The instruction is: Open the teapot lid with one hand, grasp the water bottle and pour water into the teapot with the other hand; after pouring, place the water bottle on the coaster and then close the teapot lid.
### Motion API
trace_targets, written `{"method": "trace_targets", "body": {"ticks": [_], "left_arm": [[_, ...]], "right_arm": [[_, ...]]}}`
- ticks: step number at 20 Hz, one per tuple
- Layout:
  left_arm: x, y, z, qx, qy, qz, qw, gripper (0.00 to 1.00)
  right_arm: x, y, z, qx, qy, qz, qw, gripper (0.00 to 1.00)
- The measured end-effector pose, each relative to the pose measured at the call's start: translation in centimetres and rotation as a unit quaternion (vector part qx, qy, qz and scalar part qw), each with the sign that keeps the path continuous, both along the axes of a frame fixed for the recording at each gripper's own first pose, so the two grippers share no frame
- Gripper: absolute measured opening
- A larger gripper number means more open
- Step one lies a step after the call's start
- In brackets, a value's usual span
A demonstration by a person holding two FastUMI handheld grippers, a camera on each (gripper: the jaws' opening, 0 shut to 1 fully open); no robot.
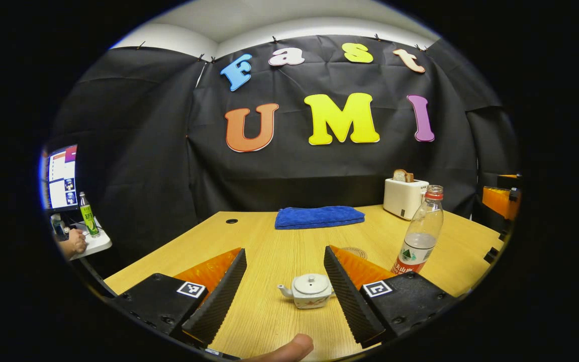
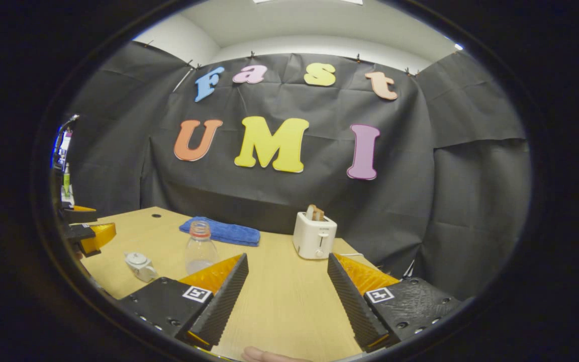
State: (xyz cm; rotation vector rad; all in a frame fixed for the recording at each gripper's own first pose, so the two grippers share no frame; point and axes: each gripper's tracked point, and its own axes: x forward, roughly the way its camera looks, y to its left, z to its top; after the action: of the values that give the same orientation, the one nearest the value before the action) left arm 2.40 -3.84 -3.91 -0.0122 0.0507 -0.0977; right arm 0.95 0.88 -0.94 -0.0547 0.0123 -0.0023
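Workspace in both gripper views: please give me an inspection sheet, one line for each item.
Surface: wooden table, with a round hole near the far left.
Job's things: teapot with lid on; bottle upright, uncapped, partly filled; coaster partly hidden behind a finger.
Clutter: blue towel; toaster with bread.
Grippers: left gripper open before the teapot; right gripper open over bare table.
Cables: nothing seen.
Surroundings: side desk with monitor, green bottle, a person's hand.
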Motion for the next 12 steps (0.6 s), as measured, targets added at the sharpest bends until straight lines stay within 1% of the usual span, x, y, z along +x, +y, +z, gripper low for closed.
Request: {"method": "trace_targets", "body": {"ticks": [4,6,7,8,12], "left_arm": [[1.7,-1.6,-1.5,-0.001,-0.014,-0.028,1.0,0.97],[2.5,-2.0,-2.9,0.0,-0.008,-0.03,1.0,0.98],[2.8,-2.3,-3.6,-0.001,-0.003,-0.034,0.999,0.98],[3.0,-2.7,-4.2,-0.003,0.003,-0.037,0.999,0.98],[4.2,-2.6,-5.5,-0.006,0.004,-0.031,0.999,0.98]], "right_arm": [[0.2,-1.0,0.0,-0.004,-0.001,-0.016,1.0,0.97],[0.4,-1.6,0.3,0.0,-0.007,-0.025,1.0,0.95],[0.5,-1.9,0.3,0.005,-0.007,-0.028,1.0,0.97],[0.8,-2.1,0.0,0.01,-0.004,-0.03,0.999,0.95],[1.2,-2.8,-0.9,0.016,0.012,-0.037,0.999,0.95]]}}
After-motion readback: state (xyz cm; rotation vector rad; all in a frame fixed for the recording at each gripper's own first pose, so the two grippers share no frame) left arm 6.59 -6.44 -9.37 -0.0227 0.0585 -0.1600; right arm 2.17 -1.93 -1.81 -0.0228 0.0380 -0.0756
